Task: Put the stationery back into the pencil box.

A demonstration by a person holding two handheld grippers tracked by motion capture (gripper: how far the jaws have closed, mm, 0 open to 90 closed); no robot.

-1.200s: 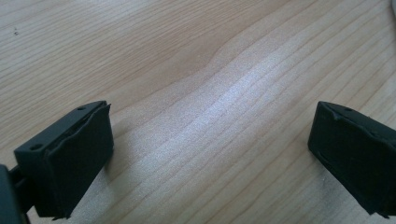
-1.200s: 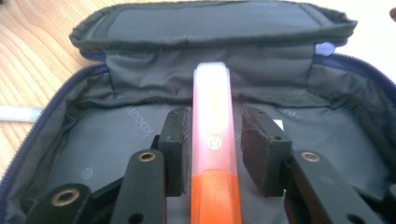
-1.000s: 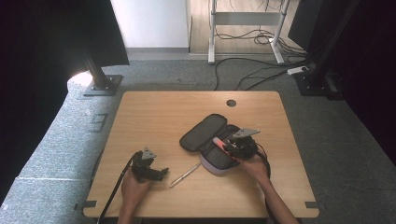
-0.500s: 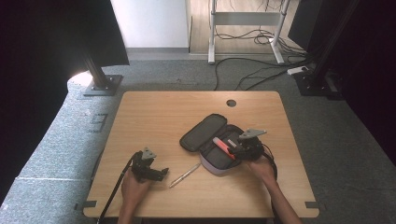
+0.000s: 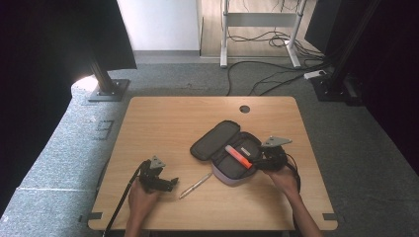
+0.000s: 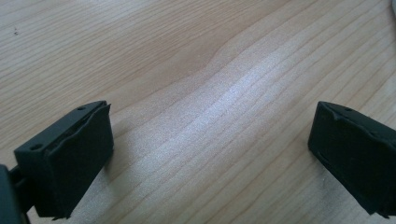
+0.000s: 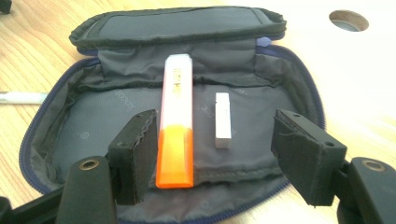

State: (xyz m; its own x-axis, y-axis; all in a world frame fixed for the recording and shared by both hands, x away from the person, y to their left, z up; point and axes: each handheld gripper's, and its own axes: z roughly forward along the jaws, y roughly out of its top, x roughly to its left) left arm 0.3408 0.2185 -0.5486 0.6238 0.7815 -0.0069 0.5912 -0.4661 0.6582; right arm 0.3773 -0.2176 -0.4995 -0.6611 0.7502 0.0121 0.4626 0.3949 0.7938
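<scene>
An open grey pencil case (image 5: pixel 217 140) lies right of the table's middle. An orange-and-white highlighter (image 5: pixel 238 157) rests inside it, beside a small white eraser (image 7: pixel 223 120). My right gripper (image 5: pixel 258 162) hovers at the case's right edge. Its jaws have just been opening. In the right gripper view the highlighter (image 7: pixel 177 116) lies in the case (image 7: pixel 102 126) close to the left pad, with a wide gap to the other, so the right gripper (image 7: pixel 215 142) is open. My left gripper (image 5: pixel 170 182) rests open near the front left, over bare wood (image 6: pixel 210 135).
A silver pen (image 5: pixel 196 184) lies on the table between the two grippers, its end also at the left edge of the right gripper view (image 7: pixel 21 97). A round cable hole (image 5: pixel 244 108) sits at the back of the wooden tabletop (image 5: pixel 163 123).
The right gripper's jaws have spread apart and drawn back to the right. The highlighter, earlier between them, now lies loose in the case. The left gripper has not moved.
</scene>
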